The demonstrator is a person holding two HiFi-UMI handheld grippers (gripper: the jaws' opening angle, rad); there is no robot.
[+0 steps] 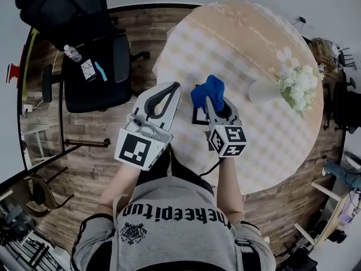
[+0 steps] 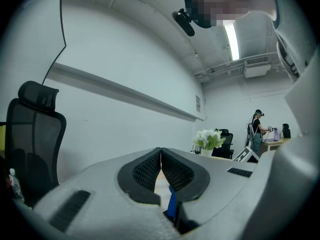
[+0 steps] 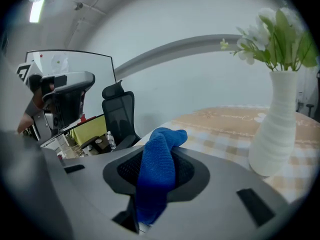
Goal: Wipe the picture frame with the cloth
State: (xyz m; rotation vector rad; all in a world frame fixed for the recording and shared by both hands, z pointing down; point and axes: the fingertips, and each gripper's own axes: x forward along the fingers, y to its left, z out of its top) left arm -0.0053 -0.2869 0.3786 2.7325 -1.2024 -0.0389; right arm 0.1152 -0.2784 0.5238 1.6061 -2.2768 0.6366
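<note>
The left gripper (image 1: 175, 87) hangs over the near edge of the round counter (image 1: 271, 145) with its 2 jaws closed pad to pad. Nothing is between them, and its own view shows only a sliver of blue through the slot beneath the pads.

Just right of those jaws, and close under the right pair, is the picture frame (image 1: 194, 116). Only its dark left rail and bottom corner show (I cannot tell whether it lies flat or leans).

The right gripper (image 1: 211, 101) is clamped on the blue cloth (image 3: 156, 179). The cloth bunches over the jaw tips and trails down between the pads. Well off to the right of both pairs of jaws, a white vase of flowers (image 1: 264, 90) stands on the counter.

The cloth looks soft, light and limp, so it will probably fold under pressure. Gripping it as a wad, as it is now, leaves a cushion ahead of the tips to do the rubbing.

The frame is likely stiff and light, and may be glazed and so breakable. It would probably skid on the checked covering when pushed. My judgement is that the left jaws should open and take it by an outer rail, away from the face, to steady it while the right ones wipe.
</note>
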